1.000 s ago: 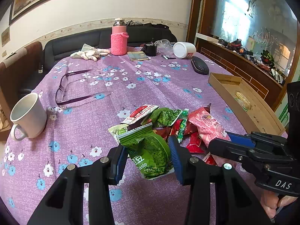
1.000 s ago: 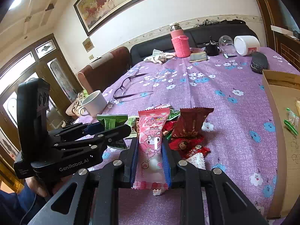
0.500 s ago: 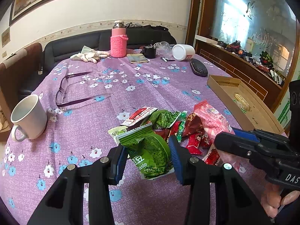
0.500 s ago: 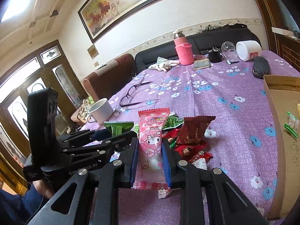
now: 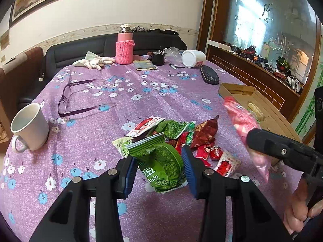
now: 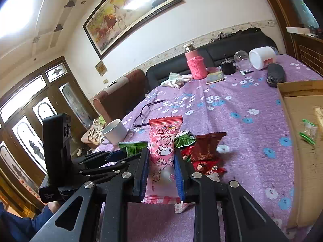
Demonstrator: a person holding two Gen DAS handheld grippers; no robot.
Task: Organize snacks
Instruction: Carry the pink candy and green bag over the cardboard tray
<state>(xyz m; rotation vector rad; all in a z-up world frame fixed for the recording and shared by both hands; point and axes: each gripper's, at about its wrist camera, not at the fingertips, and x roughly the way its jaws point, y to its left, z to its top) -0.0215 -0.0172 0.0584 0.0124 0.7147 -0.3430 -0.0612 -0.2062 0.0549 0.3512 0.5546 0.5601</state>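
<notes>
A purple floral tablecloth [image 5: 141, 92] lies mostly bare mid-frame. A cardboard box [image 5: 270, 111] lines its right edge. At lower centre, the snack pile [image 5: 193, 139] crowds both tongs: left gripper [image 5: 159, 171] pinches a green packet [image 5: 161, 161], right gripper [image 6: 161, 173] a pink packet [image 6: 163, 141].

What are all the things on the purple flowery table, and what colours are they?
green snack packet: one, green, in left gripper
pink snack packet: one, pink, in right gripper
snack pile: several, red and green, table middle
cardboard box: one, brown, right edge
mug: one, white, left edge
glasses: one, purple, beyond mug
flask: one, pink, far end
glasses case: one, black, far right
tub: one, white, on its side
left gripper: black, blue pads
right gripper: black, blue pads
</notes>
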